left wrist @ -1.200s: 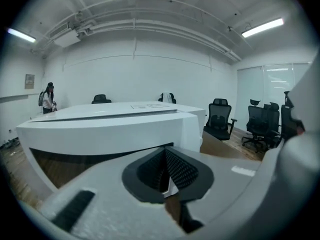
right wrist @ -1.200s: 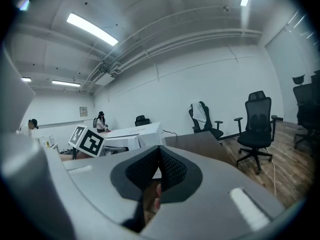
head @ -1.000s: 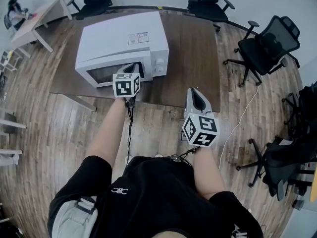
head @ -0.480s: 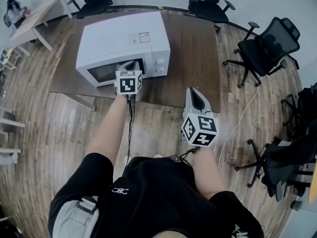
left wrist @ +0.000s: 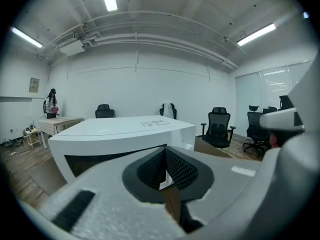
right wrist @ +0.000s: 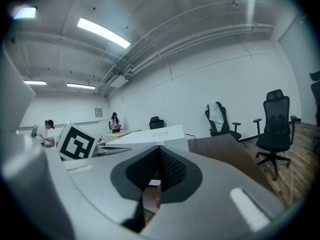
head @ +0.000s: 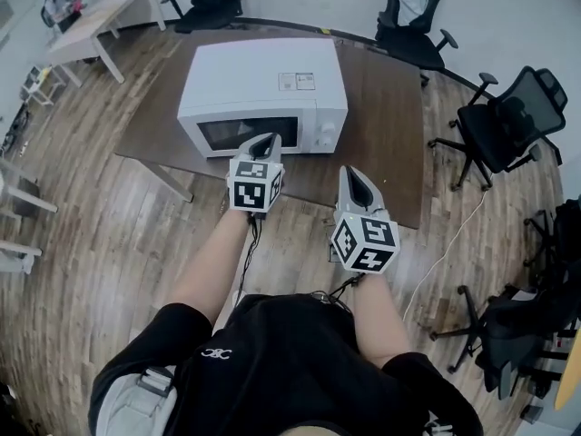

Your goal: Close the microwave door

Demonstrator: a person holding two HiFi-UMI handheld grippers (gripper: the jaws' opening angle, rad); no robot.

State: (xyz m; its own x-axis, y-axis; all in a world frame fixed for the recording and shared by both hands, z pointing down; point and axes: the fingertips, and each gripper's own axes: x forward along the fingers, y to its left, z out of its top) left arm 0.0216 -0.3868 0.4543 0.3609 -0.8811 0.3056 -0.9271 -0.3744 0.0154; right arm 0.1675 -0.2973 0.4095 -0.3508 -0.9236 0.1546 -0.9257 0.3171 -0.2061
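1. Head view shows the white box-shaped microwave (head: 263, 89) on the dark brown wooden counter (head: 381, 143), towards its left and far side, with its front turned to me.
2. Its door (head: 245, 133) has a dark glass window framed in white and looks flush with the front. A white panel with two round knobs (head: 327, 133) sits to the right of the door, and a small printed sticker (head: 298, 81) lies on the top.
3. From above, the tip of my left hand-held gripper (head: 263, 142) covers the door's lower right corner, so I cannot make out that edge or any handle.
4. In the left gripper view my own gripper body cuts off the lower part of the microwave's front. In the right gripper view the left gripper's marker cube hides part of the oven.
5. My left hand-held gripper has its jaws pressed together with nothing between them. It points at the right part of the door from close in front, and I cannot tell whether it touches.
6. My right hand-held gripper (head: 354, 175) is also closed and empty. It hangs over the counter's near edge, right of the left one and apart from the microwave.
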